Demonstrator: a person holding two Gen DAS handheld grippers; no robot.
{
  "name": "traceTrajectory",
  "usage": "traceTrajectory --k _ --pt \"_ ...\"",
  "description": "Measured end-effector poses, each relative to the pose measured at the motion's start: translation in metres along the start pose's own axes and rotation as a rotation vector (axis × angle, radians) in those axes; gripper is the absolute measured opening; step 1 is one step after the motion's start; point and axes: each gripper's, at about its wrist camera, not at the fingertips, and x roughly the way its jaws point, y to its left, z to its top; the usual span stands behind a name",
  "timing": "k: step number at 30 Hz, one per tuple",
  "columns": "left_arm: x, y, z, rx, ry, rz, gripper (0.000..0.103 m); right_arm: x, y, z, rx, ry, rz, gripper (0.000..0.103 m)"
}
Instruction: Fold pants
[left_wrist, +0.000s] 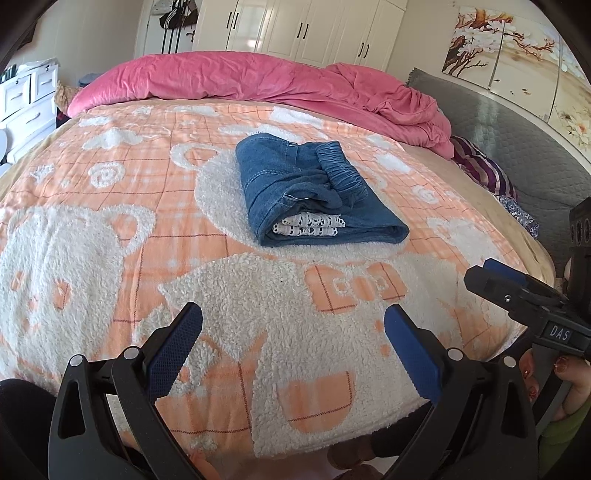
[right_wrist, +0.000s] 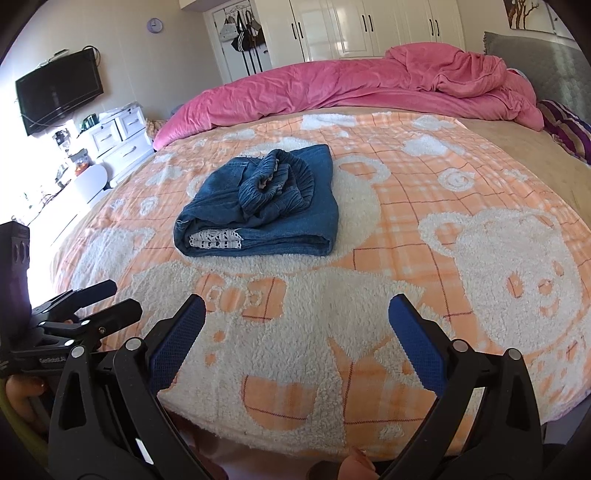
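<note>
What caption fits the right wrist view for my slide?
Folded denim pants on the bear blanket; open right gripper hovers short.

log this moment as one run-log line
pants: folded bundle on blanket | left hand-held gripper: open, empty, apart from pants | right hand-held gripper: open, empty | step: fold looks done

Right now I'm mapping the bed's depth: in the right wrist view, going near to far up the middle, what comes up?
Open right gripper → orange-and-white fleece bear blanket → folded blue denim pants → crumpled pink duvet → white wardrobe doors.

2 low near-edge views across the same bed (left_wrist: 110, 206).
</note>
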Motion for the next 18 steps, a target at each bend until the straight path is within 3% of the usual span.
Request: traceTrajectory --k 18 --pt "0.0013 -0.0005 0.0029 0.006 0.001 0.011 0.099 0.0055 0.0001 -0.0013 0.006 0.014 -0.015 0.094"
